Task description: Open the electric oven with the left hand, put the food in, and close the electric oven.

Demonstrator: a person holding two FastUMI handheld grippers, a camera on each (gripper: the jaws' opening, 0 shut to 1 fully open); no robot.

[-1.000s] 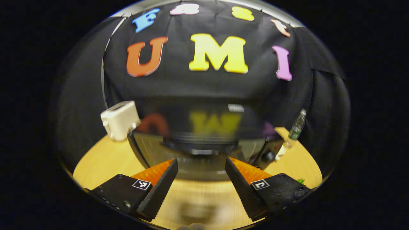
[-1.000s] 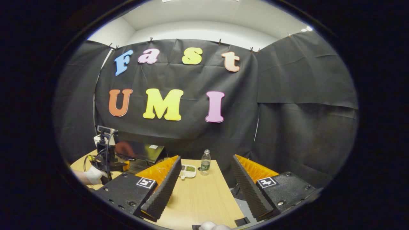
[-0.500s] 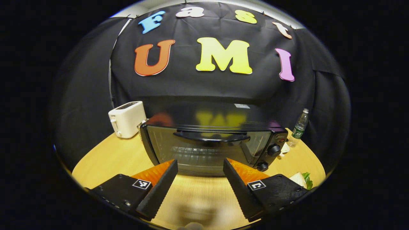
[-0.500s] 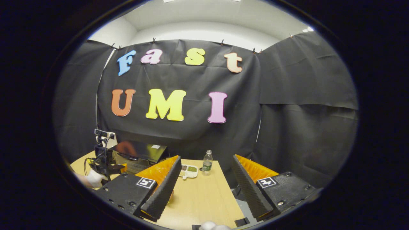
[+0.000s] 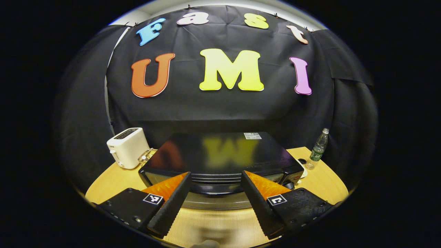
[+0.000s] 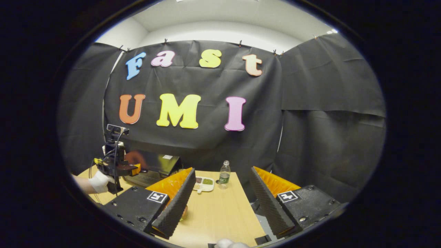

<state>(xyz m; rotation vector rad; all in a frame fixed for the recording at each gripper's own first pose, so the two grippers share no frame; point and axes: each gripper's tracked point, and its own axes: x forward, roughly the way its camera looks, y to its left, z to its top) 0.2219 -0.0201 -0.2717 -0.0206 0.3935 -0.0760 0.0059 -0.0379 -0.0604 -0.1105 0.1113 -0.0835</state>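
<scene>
Squarely ahead of the left gripper (image 5: pixel 215 193) sits the black, box-shaped electric oven (image 5: pixel 220 155) on the pale wooden table (image 5: pixel 110 174). In the left gripper view its glossy flat top faces the camera, with the front edge and the dark bar of the door handle (image 5: pixel 215 187) lying between the gripper's two spread fingers. The jaws stand wide apart, holding nothing; whether a finger touches the handle cannot be told. Half a second ago the same view looked at the glass door and knobs from the front; now it looks down on the roof, so the gripper has risen and tipped over the oven's front edge.

In the right gripper view the left gripper (image 6: pixel 115 165), held by a white-gloved hand (image 6: pixel 98 182), hovers at the oven's (image 6: pixel 155 164) front, higher than before. The right gripper (image 6: pixel 220 203) is also wide open and empty, above the table (image 6: pixel 220 213), and has hardly moved.

Further out, a cream-white plastic toaster (image 5: pixel 125 147) stands left of the oven, a clear plastic water bottle (image 5: pixel 317 148) to its right near the table's back edge, and a white divided tray of food (image 6: pixel 204 183) lies just beside the bottle (image 6: pixel 224 174).
</scene>
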